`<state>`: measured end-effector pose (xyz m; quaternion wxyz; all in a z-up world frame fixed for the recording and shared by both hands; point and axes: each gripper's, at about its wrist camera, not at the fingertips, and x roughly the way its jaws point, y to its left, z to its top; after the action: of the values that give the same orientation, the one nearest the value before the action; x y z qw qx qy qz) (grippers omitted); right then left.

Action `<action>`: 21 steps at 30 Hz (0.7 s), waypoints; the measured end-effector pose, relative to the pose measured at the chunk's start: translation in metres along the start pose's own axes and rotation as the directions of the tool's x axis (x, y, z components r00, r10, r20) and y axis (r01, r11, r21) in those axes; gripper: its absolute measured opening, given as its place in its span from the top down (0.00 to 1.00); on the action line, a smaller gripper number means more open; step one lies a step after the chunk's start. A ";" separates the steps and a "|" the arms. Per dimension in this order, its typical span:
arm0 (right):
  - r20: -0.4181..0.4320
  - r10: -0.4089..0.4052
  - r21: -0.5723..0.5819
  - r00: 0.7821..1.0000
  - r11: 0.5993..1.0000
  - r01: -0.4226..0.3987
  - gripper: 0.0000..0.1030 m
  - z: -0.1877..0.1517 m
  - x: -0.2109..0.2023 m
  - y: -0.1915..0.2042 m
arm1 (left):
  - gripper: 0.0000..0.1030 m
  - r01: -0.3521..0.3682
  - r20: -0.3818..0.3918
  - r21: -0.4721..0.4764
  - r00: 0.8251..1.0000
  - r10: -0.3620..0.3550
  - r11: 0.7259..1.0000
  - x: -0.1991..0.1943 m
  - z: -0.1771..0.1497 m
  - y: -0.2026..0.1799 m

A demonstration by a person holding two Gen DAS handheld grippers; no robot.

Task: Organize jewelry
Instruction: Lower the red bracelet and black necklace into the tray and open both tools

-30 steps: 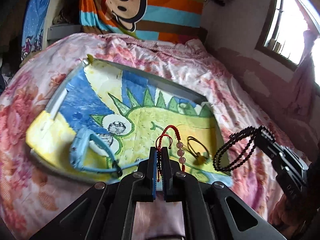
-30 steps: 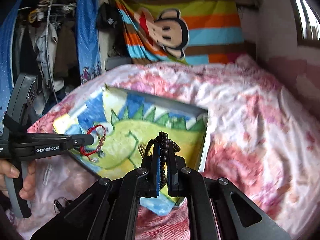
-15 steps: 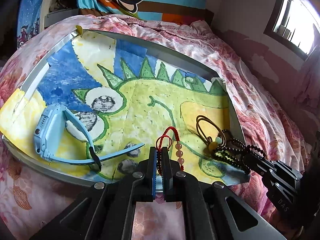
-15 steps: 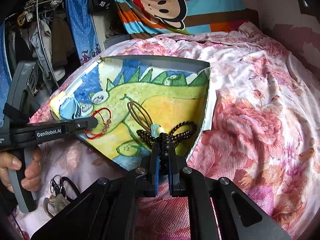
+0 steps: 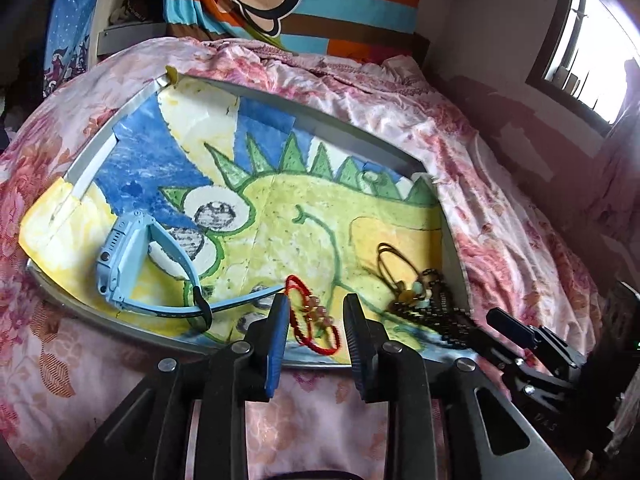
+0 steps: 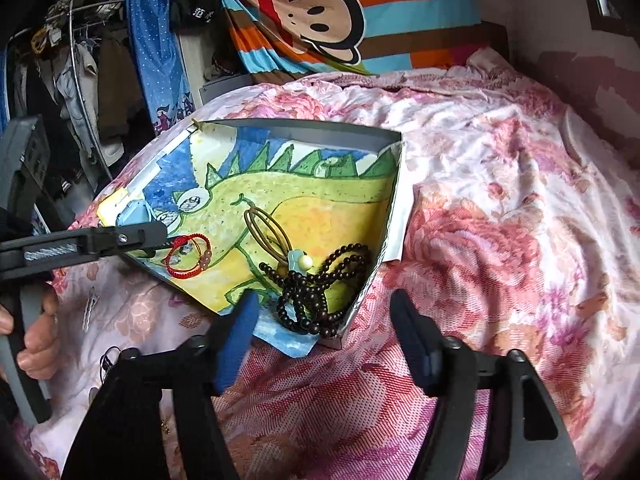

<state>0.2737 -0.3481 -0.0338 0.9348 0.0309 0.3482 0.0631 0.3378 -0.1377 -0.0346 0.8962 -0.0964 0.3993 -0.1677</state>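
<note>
Jewelry lies loose in the tray [image 5: 256,98]; both grippers are opening, pinching nothing.
Only the right wrist view shows the dark beads [image 6: 320,284] whole, lower centre; the left gripper [image 5: 314,312] straddles the red bracelet [image 5: 314,322].

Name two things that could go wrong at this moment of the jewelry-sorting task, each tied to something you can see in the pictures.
1. The red bracelet lies between the opening fingers of the left gripper; pulling back carelessly could snag its cord and drag it off the tray.
2. The dark bead strand sits piled in the tray's near corner, across the brown cord; the right gripper, opening close by, might nudge the beads over the edge or tangle both.
</note>
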 end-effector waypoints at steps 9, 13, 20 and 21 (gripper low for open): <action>0.072 -0.040 -0.011 0.997 0.999 0.041 0.20 0.004 -0.037 0.003 | 0.26 -0.005 0.121 -0.024 0.993 0.008 1.000 -0.051 0.001 0.000; 0.131 -0.035 -0.015 0.991 0.999 0.037 0.08 0.006 -0.062 0.011 | 0.13 -0.038 0.167 -0.036 0.985 0.044 0.999 -0.074 -0.001 0.004; 0.232 -0.026 -0.059 0.972 0.997 0.041 0.02 -0.004 -0.112 0.038 | 0.02 -0.107 0.255 -0.043 0.960 0.114 0.993 -0.120 -0.020 0.012; 0.245 -0.020 -0.063 0.969 0.997 0.036 0.02 -0.006 -0.119 0.042 | 0.02 -0.116 0.263 -0.040 0.957 0.122 0.992 -0.125 -0.023 0.013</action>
<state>0.1770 -0.3230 0.0428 0.9718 0.0019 0.2286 0.0573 0.2452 -0.0790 0.0311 0.9488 -0.1044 0.2829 -0.0942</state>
